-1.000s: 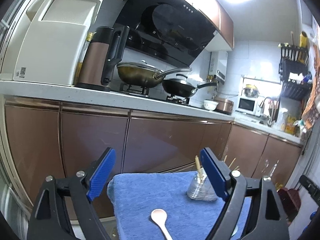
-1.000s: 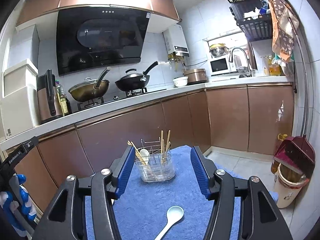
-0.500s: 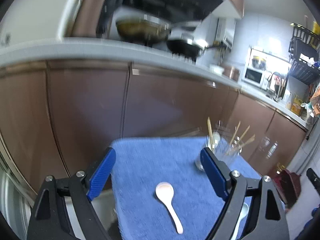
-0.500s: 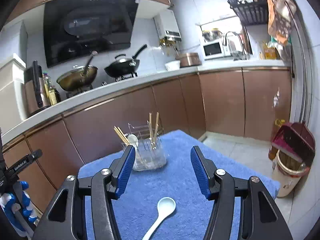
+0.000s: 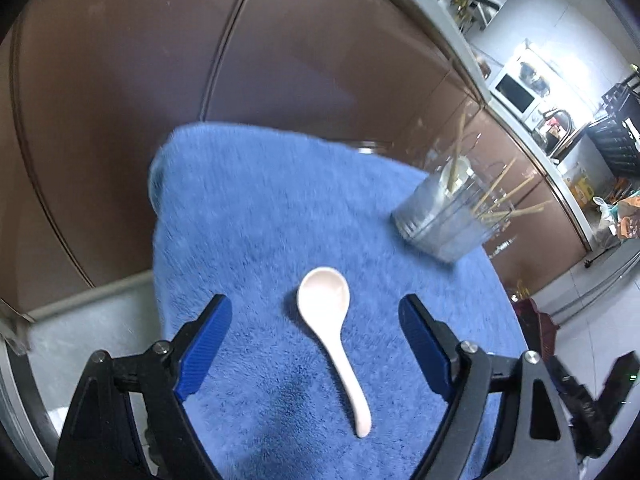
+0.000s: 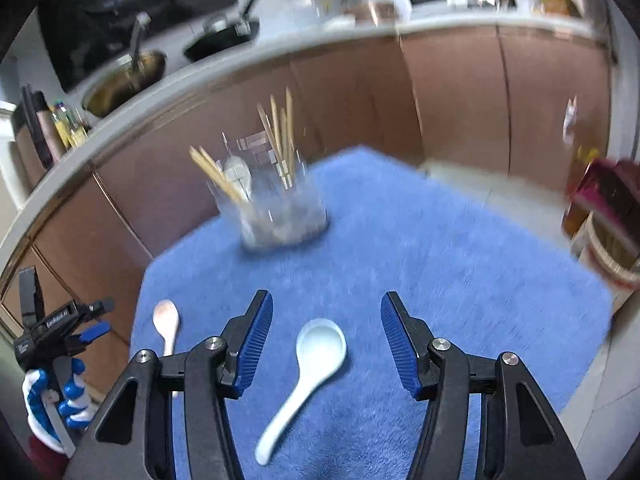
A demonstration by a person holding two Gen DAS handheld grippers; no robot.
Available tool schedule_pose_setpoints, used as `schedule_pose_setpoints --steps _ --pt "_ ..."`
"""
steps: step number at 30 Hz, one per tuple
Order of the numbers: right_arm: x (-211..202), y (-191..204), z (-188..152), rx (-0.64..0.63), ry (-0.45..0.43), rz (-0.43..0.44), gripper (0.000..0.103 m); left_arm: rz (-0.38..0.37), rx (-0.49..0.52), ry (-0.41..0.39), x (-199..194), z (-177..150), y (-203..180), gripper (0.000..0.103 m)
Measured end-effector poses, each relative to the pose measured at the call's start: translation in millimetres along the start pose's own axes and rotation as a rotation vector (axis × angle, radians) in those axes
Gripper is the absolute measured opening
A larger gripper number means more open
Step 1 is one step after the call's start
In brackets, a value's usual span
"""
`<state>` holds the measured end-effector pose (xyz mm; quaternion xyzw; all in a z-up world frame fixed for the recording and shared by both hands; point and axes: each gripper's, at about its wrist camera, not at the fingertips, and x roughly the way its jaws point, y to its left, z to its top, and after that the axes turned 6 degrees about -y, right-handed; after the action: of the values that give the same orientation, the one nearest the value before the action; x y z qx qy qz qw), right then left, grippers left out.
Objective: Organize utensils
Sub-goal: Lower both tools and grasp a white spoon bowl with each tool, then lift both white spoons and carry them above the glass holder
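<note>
A pinkish-white ceramic spoon [image 5: 334, 330] lies on the blue towel [image 5: 256, 208], bowl pointing away. My left gripper [image 5: 316, 320] hovers over it, open, with the spoon between its blue pads but untouched. A pale blue-white spoon [image 6: 308, 376] lies on the towel [image 6: 440, 248] in the right wrist view. There my right gripper [image 6: 326, 326] is open around its bowl without touching it. The pinkish spoon [image 6: 167, 326] shows again at the left. A clear utensil holder [image 5: 448, 216] [image 6: 280, 208] with chopsticks and a white spoon stands at the towel's far side.
Brown cabinet doors [image 5: 280, 48] run close behind the towel-covered table. A counter with pans [image 6: 216, 36] sits above. A bin [image 6: 612, 232] stands on the floor at the right. A gloved hand [image 6: 52, 400] holds the left gripper at the towel's left edge.
Both grippers have dropped and tilted downward toward the towel. Each spoon now lies between its gripper's fingers, and the cabinets and holder have slid up in both views. Jaw widths look unchanged.
</note>
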<state>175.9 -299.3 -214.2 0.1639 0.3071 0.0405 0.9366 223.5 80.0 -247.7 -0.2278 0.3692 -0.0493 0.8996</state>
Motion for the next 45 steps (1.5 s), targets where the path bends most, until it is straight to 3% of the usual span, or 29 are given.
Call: schedule_pose_setpoints --steps 3,6,13,25,29,34,45 --pt "27 -12 -14 0.032 0.086 0.018 0.048 -0.034 -0.001 0.043 17 -2 5 0.082" --pt "44 -19 -22 0.053 0.141 0.045 0.04 -0.041 0.004 0.074 31 -2 9 0.074" --pt "69 -28 -30 0.084 0.212 0.098 0.034 -0.061 0.006 0.133 52 -3 13 0.058" --pt "90 -33 -28 0.074 0.266 0.146 0.031 -0.021 0.042 0.173 79 8 12 0.035" --pt "93 -32 -25 0.064 0.277 0.155 0.03 0.023 0.109 0.174 81 9 6 0.03" --pt "97 -25 -23 0.036 0.287 0.156 0.023 0.054 0.195 0.165 83 4 -8 0.017" --pt "98 -19 -26 -0.018 0.308 0.153 0.009 0.067 0.205 0.164 81 2 -11 0.009"
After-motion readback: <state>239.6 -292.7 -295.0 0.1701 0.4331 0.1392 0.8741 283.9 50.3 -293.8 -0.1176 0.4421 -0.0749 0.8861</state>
